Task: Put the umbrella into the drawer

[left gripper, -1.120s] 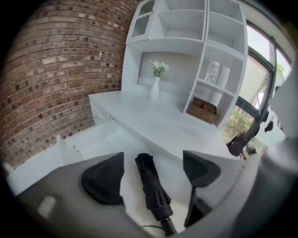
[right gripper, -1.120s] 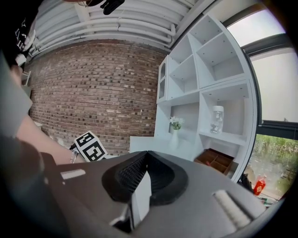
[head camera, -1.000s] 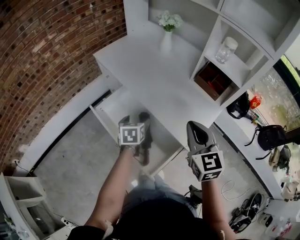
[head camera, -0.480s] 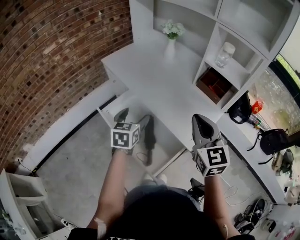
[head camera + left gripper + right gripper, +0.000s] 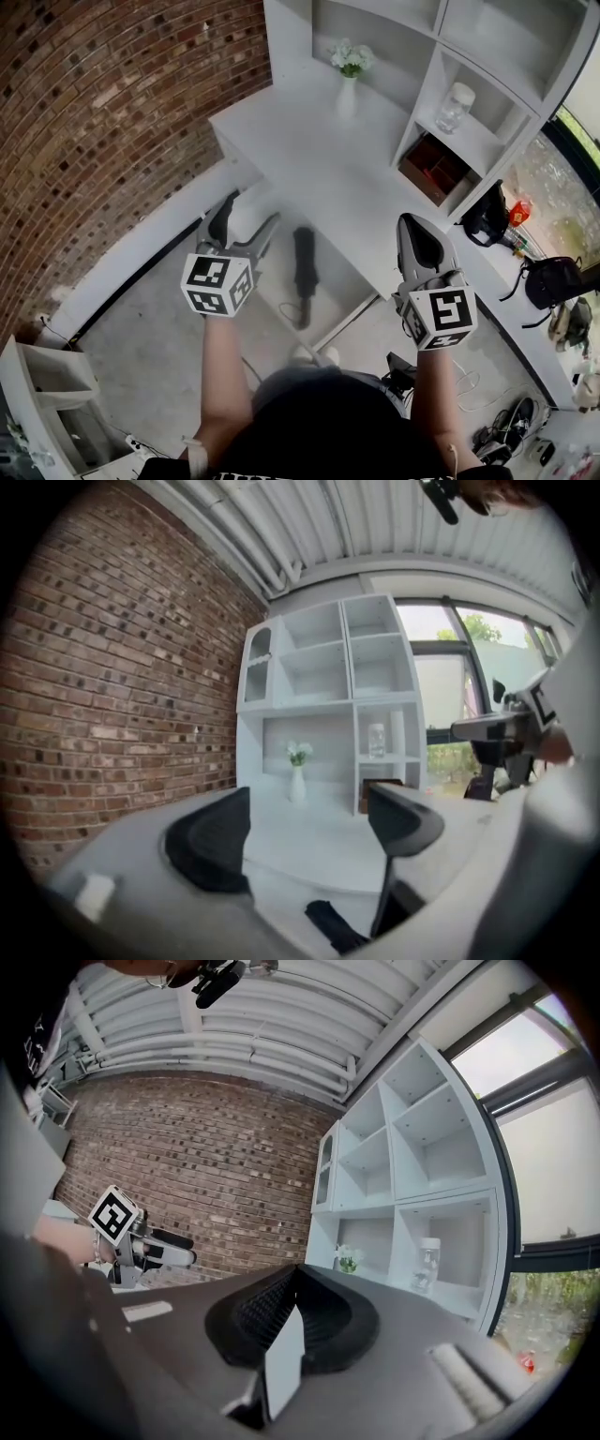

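**While the umbrella lies in the open drawer, both grippers hang empty**

Since the black folded umbrella (image 5: 303,265) already lies inside the open drawer (image 5: 349,321) at the centre of the head view, what remains is probably only shutting that drawer. The umbrella's long axis runs nearly up and down the frame, with the strap end toward the person. Just to its left hovers the left gripper (image 5: 242,223), jaws spread wide with nothing between them. In the left gripper view, the umbrella's dark end shows low, beneath the spread jaws. Well to the right, over the near edge of the white desk (image 5: 319,159), the right gripper (image 5: 417,239) has its jaws pressed together on nothing. The left gripper is the nearer one to the umbrella.
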The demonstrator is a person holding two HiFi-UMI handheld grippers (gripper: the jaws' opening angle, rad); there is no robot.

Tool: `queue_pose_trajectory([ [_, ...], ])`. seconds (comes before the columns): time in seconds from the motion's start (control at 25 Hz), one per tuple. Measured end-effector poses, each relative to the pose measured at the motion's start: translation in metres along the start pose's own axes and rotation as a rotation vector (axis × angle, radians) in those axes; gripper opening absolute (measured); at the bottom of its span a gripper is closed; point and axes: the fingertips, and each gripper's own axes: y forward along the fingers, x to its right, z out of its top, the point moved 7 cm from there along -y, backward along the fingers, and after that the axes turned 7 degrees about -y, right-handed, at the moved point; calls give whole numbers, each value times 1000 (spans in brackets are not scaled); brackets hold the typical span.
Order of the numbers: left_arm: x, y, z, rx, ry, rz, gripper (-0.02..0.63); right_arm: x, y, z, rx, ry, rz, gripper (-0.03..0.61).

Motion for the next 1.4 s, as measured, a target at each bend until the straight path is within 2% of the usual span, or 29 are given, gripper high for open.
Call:
queue_pose_trajectory([
  [0.24, 9, -18, 33, 144, 201, 57, 315, 6, -3, 13, 29, -35, -14, 2],
  [0.64, 12, -41, 67, 252, 232, 78, 175, 18, -5, 26, 79, -76, -19, 2],
  [0.68, 12, -43, 69, 262, 227, 85, 135, 18, -5, 26, 81, -78, -20, 2],
  [0.76, 11, -48, 72, 283, 206, 92, 4, 19, -6, 27, 88, -78, -23, 2],
  [0.88, 8, -50, 74, 286, 188, 85, -3, 20, -4, 31, 100, -73, -23, 2],
  [1.4, 4, -58, 79, 297, 197, 126, -3, 20, -2, 32, 104, -73, -13, 2],
])
